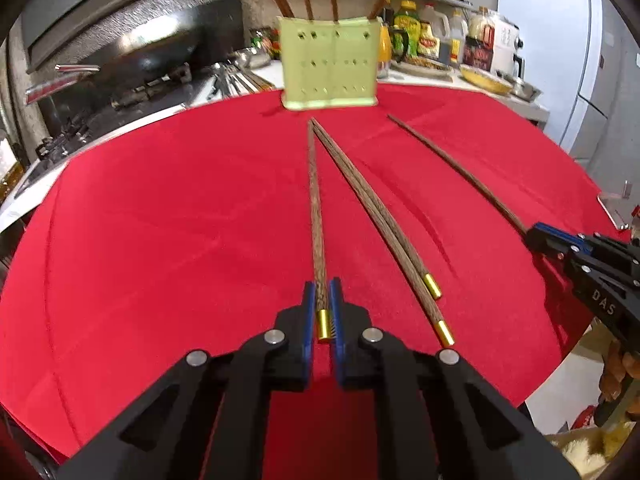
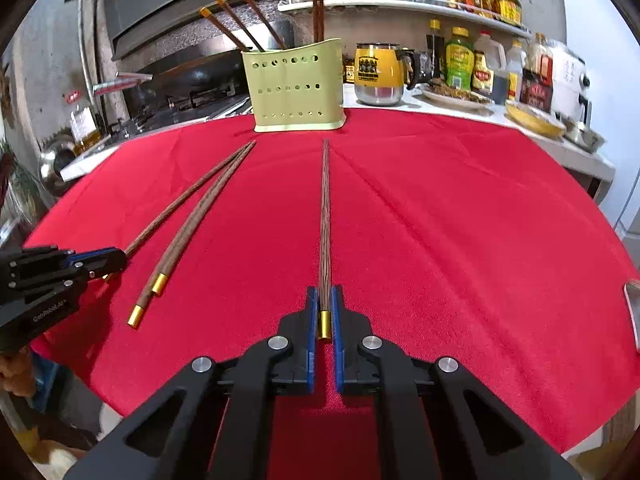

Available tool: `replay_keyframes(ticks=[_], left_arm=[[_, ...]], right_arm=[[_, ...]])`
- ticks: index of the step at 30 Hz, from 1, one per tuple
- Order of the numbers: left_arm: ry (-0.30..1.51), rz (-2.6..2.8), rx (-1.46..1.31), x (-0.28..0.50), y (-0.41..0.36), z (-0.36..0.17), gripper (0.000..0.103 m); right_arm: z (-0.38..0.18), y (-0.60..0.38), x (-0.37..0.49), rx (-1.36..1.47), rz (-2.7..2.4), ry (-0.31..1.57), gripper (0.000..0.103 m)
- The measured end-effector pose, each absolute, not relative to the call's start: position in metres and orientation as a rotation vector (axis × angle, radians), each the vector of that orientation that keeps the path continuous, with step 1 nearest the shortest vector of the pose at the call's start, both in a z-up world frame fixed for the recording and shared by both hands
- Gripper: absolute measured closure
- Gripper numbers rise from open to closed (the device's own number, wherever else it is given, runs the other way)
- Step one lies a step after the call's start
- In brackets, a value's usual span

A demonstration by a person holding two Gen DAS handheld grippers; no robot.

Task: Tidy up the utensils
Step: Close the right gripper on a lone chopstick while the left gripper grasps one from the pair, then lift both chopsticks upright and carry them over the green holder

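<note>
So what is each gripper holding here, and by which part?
The left gripper clamps one chopstick just above its gold-capped end. The right gripper clamps another chopstick at the same spot. Both chopsticks lie on the red cloth.

Bare red cloth (image 2: 460,220) on the right; green holder (image 2: 298,88) blocks the far edge

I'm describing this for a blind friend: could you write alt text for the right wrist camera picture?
The right gripper is shut on the gold-capped end of a wooden chopstick lying on a red tablecloth. Two more chopsticks lie to its left, and a green holder with chopsticks stands behind.
</note>
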State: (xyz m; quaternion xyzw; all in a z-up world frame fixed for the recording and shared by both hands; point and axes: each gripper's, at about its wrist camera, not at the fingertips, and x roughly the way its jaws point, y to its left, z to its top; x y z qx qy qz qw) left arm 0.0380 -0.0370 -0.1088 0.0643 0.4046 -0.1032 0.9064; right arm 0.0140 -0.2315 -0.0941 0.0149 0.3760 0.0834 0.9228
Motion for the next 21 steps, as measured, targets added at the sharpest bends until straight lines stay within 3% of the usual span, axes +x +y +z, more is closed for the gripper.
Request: replay_keyframes(ticks=[13, 21], left_arm=[[0.479, -0.235, 0.045, 0.01, -0.003, 0.015, 0.096], [0.369, -0.245, 0.05, 0.017, -0.005, 0.057, 0.096]], right_arm=[[0.016, -0.238, -0.009, 0.059, 0.21, 0.527, 0.096], [0.084, -0.233, 0.0, 0.04, 0.246, 0.395, 0.096]])
